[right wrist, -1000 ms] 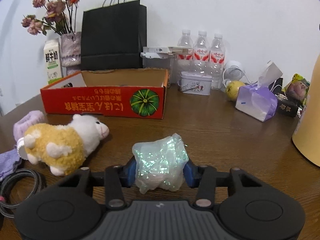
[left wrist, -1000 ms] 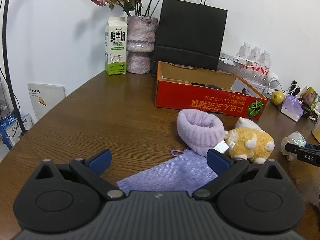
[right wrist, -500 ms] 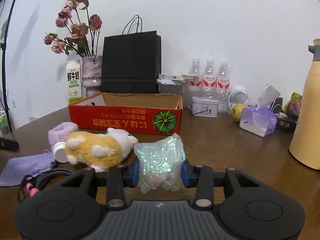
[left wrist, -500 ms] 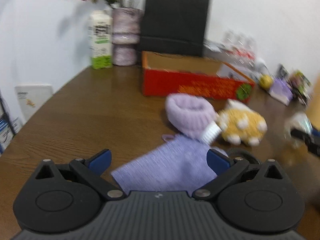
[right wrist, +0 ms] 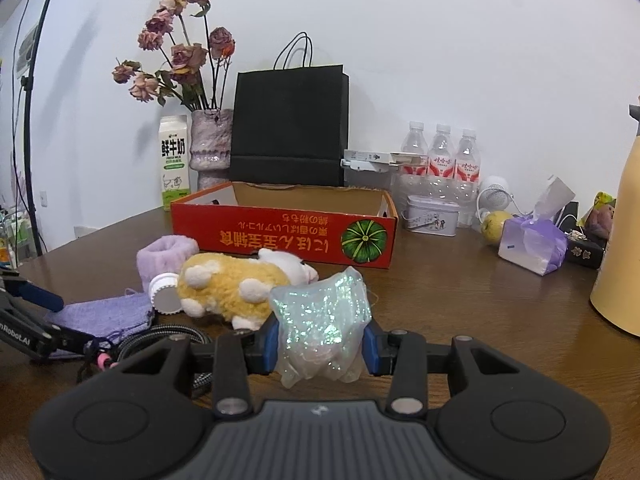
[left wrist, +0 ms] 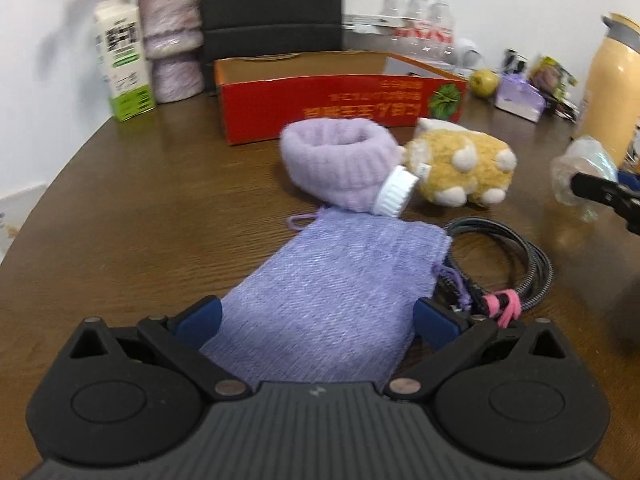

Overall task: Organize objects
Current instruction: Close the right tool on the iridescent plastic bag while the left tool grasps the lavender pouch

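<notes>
right gripper (right wrist: 320,344): clamped on a crinkly iridescent plastic bag (right wrist: 322,322), held just above the table (right wrist: 460,296)
left gripper (left wrist: 316,316): jaws spread wide, nothing gripped – a purple knit pouch (left wrist: 332,292) lies flat between the fingertips
beside the pouch: coiled black cable (left wrist: 508,264) with a pink tie, touching its right edge
further out: lilac fuzzy cuff (left wrist: 340,160) and yellow plush toy (left wrist: 464,168) side by side, touching
behind those: open red cardboard box (right wrist: 284,236) – interior mostly hidden
</notes>
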Motion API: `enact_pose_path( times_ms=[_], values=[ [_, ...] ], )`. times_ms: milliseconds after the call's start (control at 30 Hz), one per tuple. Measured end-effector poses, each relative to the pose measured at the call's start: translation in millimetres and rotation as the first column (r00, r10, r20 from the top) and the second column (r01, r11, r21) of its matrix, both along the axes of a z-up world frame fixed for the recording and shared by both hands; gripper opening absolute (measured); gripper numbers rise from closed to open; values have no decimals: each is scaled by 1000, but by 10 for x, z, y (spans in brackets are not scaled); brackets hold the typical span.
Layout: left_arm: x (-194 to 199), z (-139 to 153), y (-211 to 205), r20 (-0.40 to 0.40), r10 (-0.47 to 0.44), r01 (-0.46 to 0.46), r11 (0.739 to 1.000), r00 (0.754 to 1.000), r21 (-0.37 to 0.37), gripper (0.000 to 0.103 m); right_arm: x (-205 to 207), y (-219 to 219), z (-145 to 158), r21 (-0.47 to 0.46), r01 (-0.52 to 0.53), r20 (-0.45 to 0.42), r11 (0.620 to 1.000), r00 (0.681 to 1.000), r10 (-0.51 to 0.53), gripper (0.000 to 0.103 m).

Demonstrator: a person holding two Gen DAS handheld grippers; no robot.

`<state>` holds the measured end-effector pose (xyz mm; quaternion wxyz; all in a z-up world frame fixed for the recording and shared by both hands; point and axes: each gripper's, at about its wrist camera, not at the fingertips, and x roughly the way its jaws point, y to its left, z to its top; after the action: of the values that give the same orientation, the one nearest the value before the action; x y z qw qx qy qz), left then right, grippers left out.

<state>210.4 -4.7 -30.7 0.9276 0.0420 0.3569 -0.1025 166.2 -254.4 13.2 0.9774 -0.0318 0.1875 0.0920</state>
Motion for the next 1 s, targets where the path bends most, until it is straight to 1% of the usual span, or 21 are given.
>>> enact_pose_path(
  times_ms=[167,333,533,667,700,733,767,800,867,933,1000],
  values=[
    [63,-30,-34,22,-46,46,999,999,8,103,26,-6,-15,-1,16,-16,1000,1000,-16,39],
    [168,-47,6,30,-23,23,1000,999,2,103,22,15,-24,-11,30,-23,999,999,-30,39],
    [173,-34,-4,35,-11,11,1000,999,2,102,21,18,-29,-19,39,-24,999,999,-39,39],
    [113,-28,3,62,6,-5,1000,998,-3,88,17,32,-25,-24,38,-19,999,999,-38,39],
    [94,-25,1,68,7,-7,1000,998,-4,80,15,35,-22,-25,36,-17,999,999,-37,39],
    [72,-20,-3,75,6,-6,1000,997,-5,71,15,36,-19,-26,36,-16,999,999,-36,39],
    [49,-14,-10,83,2,-2,1000,997,-6,59,15,38,-17,-27,35,-15,999,999,-35,39],
    [24,-9,-15,89,-3,4,1000,996,-6,52,14,40,-17,-28,34,-14,999,999,-34,39],
    [-24,-4,-31,99,-7,7,1000,995,-7,28,11,40,-16,-29,35,-12,999,999,-35,39],
    [-57,-1,-25,101,-4,6,1000,995,-21,15,12,37,-16,-27,36,-10,999,999,-36,39],
    [-84,3,-16,101,9,-6,1000,995,-25,13,12,38,-19,-26,36,-10,999,999,-36,39]
  ],
)
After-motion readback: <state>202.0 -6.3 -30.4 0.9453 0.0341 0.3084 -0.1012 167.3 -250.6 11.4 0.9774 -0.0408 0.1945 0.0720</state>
